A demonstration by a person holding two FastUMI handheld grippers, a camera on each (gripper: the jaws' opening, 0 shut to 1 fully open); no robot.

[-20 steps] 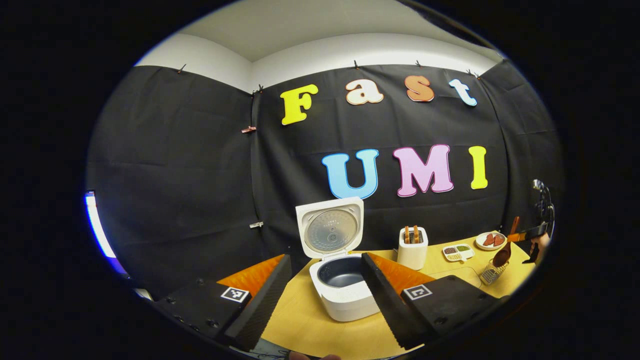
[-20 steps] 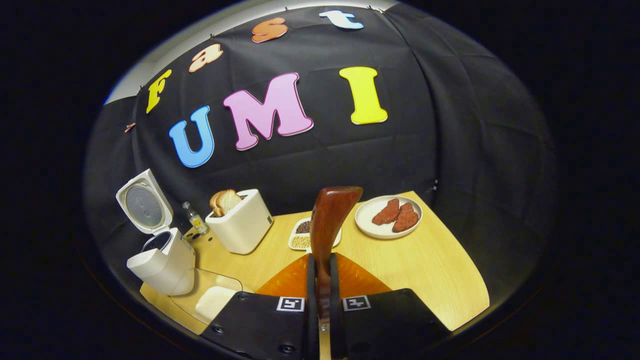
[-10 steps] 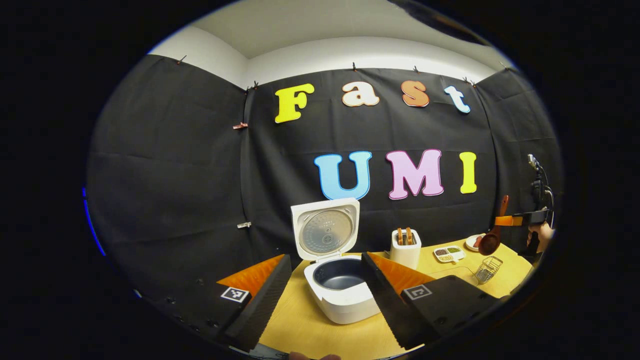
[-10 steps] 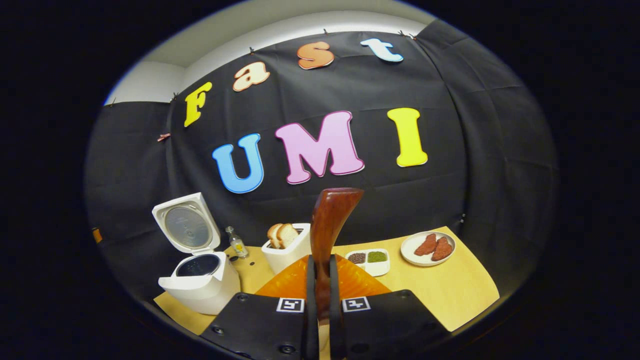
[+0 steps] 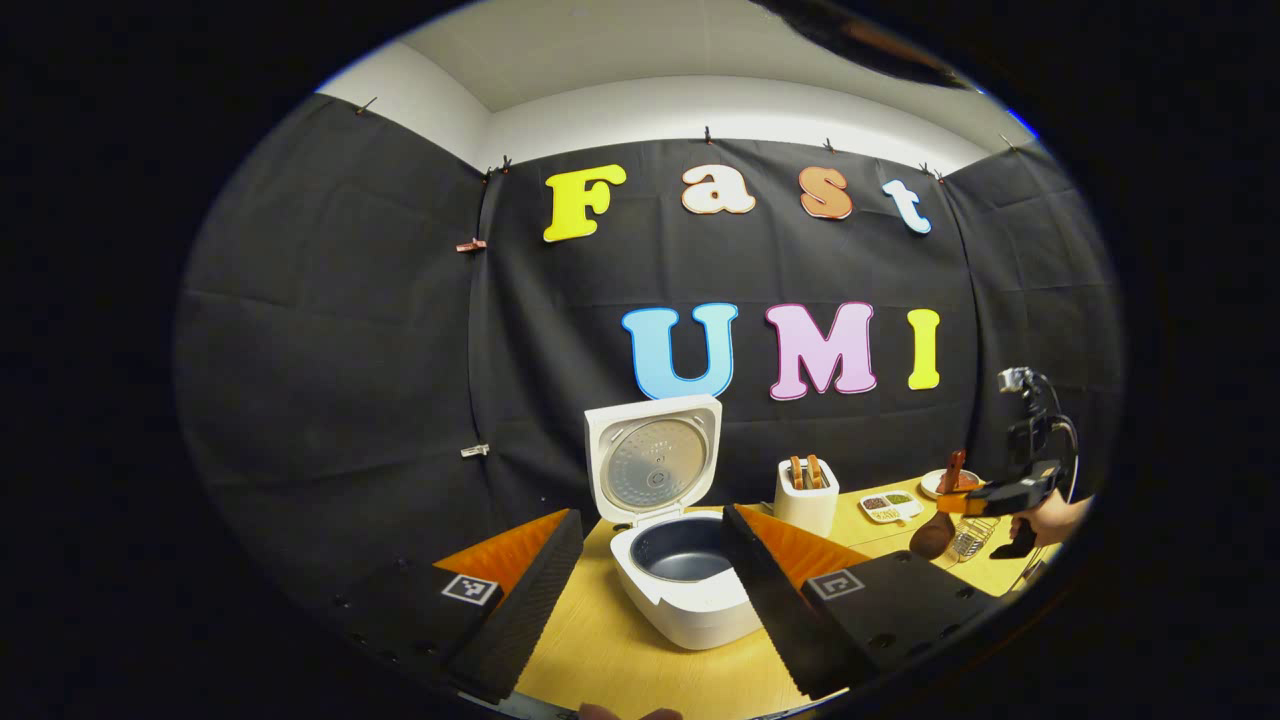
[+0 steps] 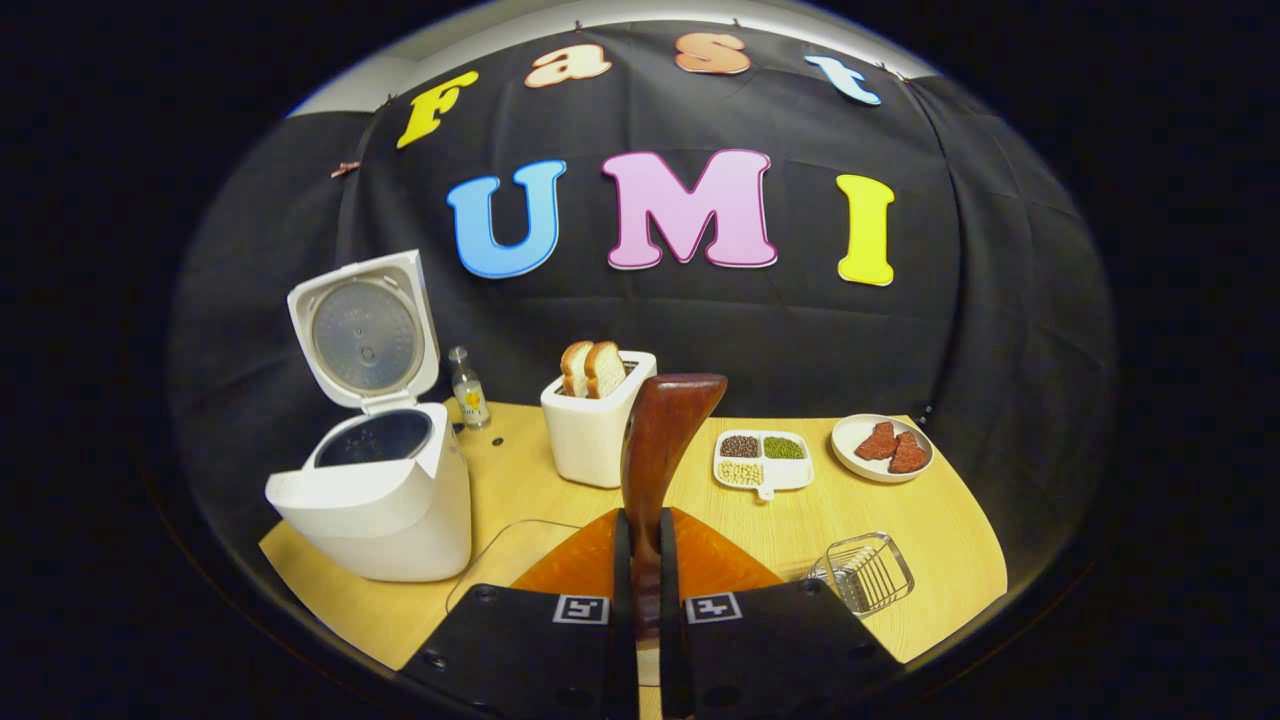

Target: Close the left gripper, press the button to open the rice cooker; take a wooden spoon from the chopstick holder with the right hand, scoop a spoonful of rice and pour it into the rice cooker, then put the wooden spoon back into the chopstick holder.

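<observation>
The right tongs (image 6: 640, 560) are pinching the wooden spoon (image 6: 655, 450) by its handle, with the bowl end sticking up and forward. The spoon looks hard, stiff and light, so it should not bend, but smooth wood can slip or twist, so a tight hold low on the handle seems best. The left tongs (image 5: 655, 545) are spread wide and hold nothing. The rice cooker (image 6: 375, 495) stands open just past them, with its lid up. The wire chopstick holder (image 6: 865, 572) sits near the table (image 6: 930, 540) edge. There is bare table between them to move the spoon.
</observation>
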